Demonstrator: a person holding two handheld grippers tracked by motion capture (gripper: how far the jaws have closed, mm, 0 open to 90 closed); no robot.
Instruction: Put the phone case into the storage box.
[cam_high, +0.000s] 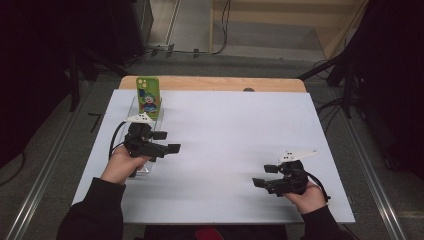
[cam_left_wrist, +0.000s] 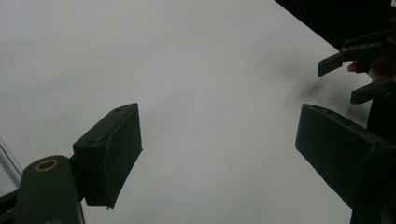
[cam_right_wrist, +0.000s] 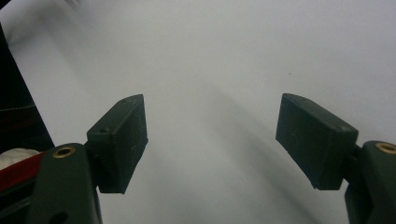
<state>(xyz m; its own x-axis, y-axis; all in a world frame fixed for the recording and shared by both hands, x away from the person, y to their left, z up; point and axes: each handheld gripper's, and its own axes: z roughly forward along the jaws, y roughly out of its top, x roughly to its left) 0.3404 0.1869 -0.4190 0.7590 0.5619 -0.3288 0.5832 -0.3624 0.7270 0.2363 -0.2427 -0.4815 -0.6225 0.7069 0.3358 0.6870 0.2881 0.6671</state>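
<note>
Low over the white table (cam_high: 225, 135), left gripper (cam_high: 166, 142) and right gripper (cam_high: 264, 176) level, jaws spread, empty.

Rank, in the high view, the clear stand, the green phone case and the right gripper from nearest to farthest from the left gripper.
1. Clear stand: directly beside the left gripper, on its far side.
2. Green phone case: propped on that stand, toward the far edge.
3. Right gripper: across the table, near edge.
</note>
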